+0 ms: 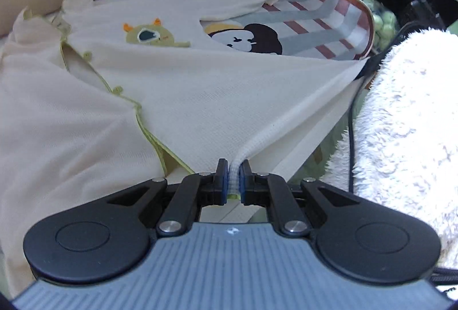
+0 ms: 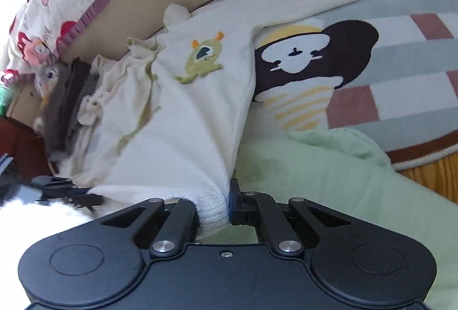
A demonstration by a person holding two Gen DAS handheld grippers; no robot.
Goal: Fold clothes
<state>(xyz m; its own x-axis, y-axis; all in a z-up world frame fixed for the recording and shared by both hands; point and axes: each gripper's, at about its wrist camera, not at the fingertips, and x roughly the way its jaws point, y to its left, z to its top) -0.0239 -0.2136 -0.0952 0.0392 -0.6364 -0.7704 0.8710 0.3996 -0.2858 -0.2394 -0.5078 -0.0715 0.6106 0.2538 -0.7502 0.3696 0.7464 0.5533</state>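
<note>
Hem of the cream top (image 1: 200,98), which lies spread on the striped mat (image 1: 337,23), is clamped in both my left gripper (image 1: 234,181) and right gripper (image 2: 213,207); I'd keep it taut and level.

We see our left gripper (image 1: 234,179) pinching the ribbed hem of the cream shirt (image 1: 200,89), spread over a striped mat (image 1: 329,20).

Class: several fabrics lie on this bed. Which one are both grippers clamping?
The cream baby top with the green monster patch; the green blanket and striped mat lie ungripped.
</note>
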